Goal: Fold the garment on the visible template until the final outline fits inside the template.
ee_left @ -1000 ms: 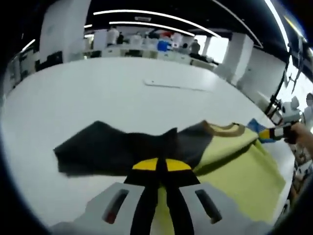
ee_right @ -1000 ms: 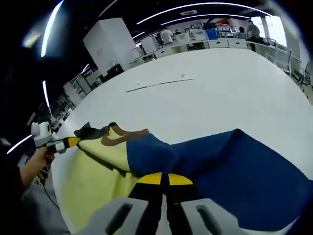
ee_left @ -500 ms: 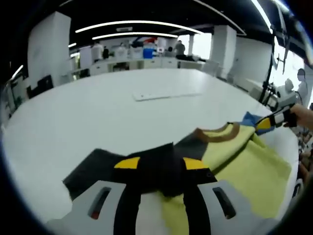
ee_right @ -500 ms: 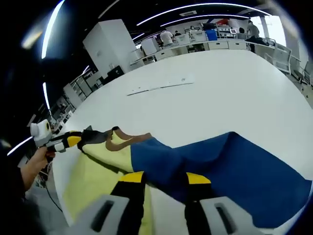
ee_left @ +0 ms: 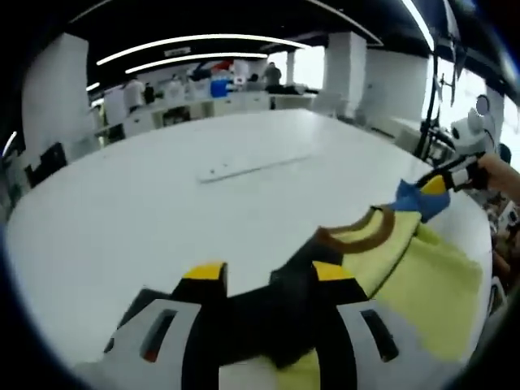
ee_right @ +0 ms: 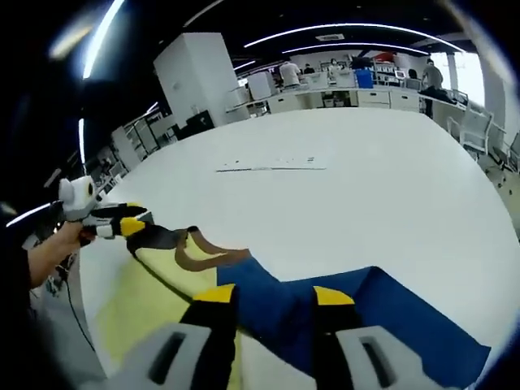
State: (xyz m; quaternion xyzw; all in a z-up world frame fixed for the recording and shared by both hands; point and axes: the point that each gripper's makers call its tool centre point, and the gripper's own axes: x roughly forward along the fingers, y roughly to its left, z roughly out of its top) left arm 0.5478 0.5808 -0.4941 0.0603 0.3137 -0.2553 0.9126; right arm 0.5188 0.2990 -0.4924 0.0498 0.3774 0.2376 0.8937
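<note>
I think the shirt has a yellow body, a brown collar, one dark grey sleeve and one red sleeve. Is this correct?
Not quite: the second sleeve is blue, not red, as the right gripper view shows. The rest holds: the shirt has a yellow body, a brown collar and one dark grey sleeve.

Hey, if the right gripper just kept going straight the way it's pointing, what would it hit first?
Likely the garment's blue sleeve: it already lies between the right gripper's spread jaws. Past it is bare white table, though depth is hard to judge.
</note>
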